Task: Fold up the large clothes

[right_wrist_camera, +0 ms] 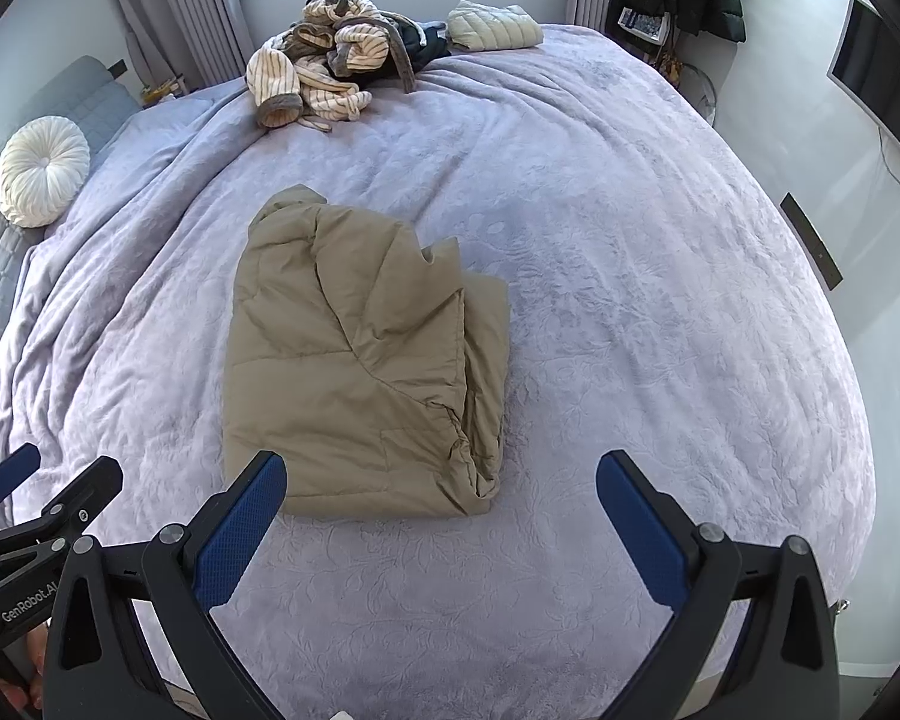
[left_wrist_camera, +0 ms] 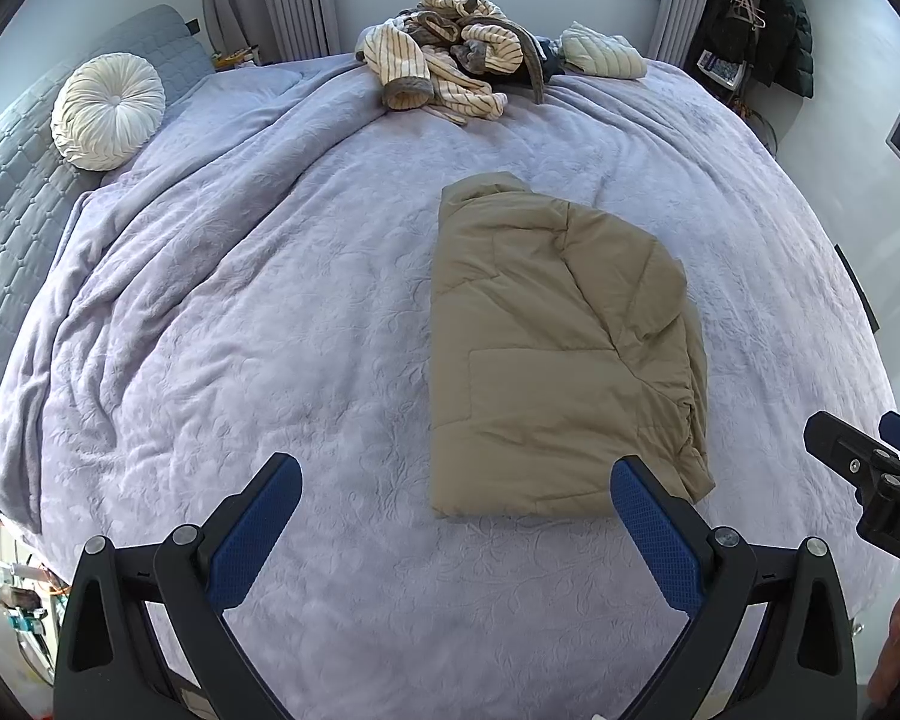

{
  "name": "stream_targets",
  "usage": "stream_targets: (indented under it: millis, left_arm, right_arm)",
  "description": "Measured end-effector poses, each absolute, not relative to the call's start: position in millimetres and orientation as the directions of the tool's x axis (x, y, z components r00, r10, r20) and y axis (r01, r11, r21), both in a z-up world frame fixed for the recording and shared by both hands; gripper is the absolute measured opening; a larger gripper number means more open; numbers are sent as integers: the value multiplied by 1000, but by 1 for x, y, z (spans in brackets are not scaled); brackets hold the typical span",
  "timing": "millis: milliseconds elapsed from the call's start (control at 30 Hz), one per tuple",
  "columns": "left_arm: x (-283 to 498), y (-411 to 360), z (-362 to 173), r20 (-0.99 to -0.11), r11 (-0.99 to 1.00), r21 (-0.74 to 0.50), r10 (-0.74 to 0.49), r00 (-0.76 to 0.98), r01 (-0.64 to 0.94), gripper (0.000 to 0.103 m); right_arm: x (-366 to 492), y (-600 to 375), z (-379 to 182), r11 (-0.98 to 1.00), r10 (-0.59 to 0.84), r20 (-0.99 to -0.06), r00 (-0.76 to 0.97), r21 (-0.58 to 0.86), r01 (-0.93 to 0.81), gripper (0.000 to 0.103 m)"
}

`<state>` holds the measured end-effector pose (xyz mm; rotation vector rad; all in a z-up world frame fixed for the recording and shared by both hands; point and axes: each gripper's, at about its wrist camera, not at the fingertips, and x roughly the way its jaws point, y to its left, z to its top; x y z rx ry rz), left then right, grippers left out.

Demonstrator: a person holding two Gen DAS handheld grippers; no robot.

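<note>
Near edge of bed point(left_wrist_camera: 330, 300): folded tan puffer jacket point(left_wrist_camera: 558, 348), long axis running away from grippers; left gripper point(left_wrist_camera: 456, 498) and right gripper point(right_wrist_camera: 441, 492) spread, empty, flanking hem.

White lettering reading "GenRobot.AI" stands on the black body of the left gripper point(right_wrist_camera: 27, 483), seen at the lower left edge of the right wrist view. In the left wrist view the right gripper point(left_wrist_camera: 864, 441) carries white letters cut off by the frame edge; only "D" reads clearly.
</note>
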<state>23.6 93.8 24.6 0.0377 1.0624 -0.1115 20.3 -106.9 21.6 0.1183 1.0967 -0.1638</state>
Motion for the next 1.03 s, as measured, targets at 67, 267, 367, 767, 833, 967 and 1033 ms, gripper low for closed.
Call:
stream_targets:
  millis: [67,267,367,767,833,967,1033]
  left_arm:
    - [24,94,25,-874,994,-23,-72,481,108,103]
    - [27,93,23,-875,994,-22,-73,479,112,103]
    - [30,93,20,-876,993,-24,-77,476,116,103]
    - [32,96,19,-876,992,-36,-88,474,118,103]
    - [33,97,20,-874,992,-43,-95,476,119,103]
    - [33,97,21,-871,991,-46,-103,480,129,103]
    - [34,96,21,-872,990,-48,-107,477,134,103]
  right_arm:
    - [20,-108,21,982,-74,-891,447,14,190,103]
    - [20,-108,21,982,-73,-892,446,14,190,103]
    - [21,-108,21,982,-73,-892,446,14,190,103]
    - [22,-109,19,983,-72,-894,442,12,185,103]
    - [22,-108,19,983,-72,-894,442,12,186,103]
    - [22,-108,17,983,-71,-895,440,13,185,103]
    - [21,-108,16,983,-70,-896,439,14,185,103]
